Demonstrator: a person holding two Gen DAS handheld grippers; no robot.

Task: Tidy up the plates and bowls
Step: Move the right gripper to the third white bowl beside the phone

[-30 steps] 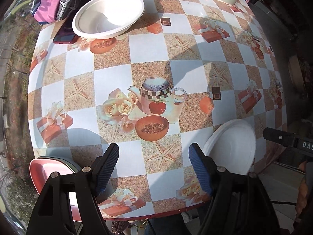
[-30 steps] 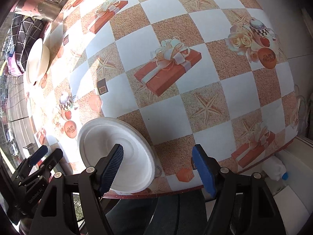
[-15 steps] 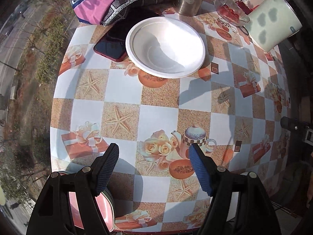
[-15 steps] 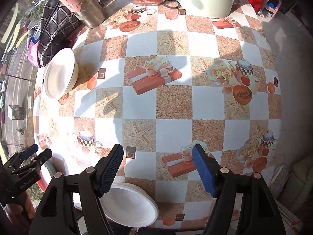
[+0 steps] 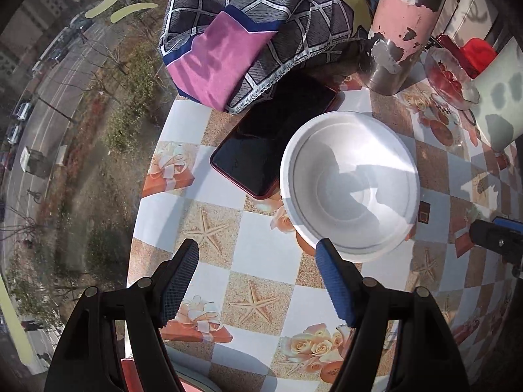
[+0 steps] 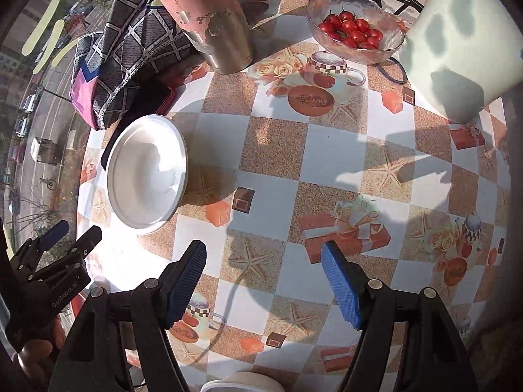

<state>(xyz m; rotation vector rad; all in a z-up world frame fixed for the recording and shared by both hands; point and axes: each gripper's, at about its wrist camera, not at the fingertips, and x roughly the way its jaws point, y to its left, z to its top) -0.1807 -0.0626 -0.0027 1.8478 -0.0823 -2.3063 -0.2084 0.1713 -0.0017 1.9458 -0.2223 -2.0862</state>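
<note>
A white bowl (image 5: 349, 186) sits upright on the patterned tablecloth, its left rim beside a dark phone (image 5: 271, 140). My left gripper (image 5: 256, 281) hangs open above the cloth just short of the bowl; its right finger overlaps the bowl's near rim in the picture, and nothing is between the pads. The right wrist view shows the same bowl (image 6: 148, 170) at the left, with the left gripper (image 6: 70, 235) below it. My right gripper (image 6: 263, 284) is open over bare tablecloth, holding nothing. Only the rim of a white plate (image 6: 242, 385) shows at the bottom edge.
A folded checked cloth (image 5: 248, 36), a chipped pink metal tumbler (image 5: 405, 23), a glass bowl of cherry tomatoes (image 6: 356, 36) and a tall pale container (image 6: 464, 42) crowd the table's far side. A black ring (image 6: 392, 72) lies by the glass bowl. The table edge (image 5: 137, 215) runs along a window.
Both grippers have swept across the table toward its far side and rolled. The white bowl now lies close to the left gripper; the white plate has slid to the right view's bottom edge.
</note>
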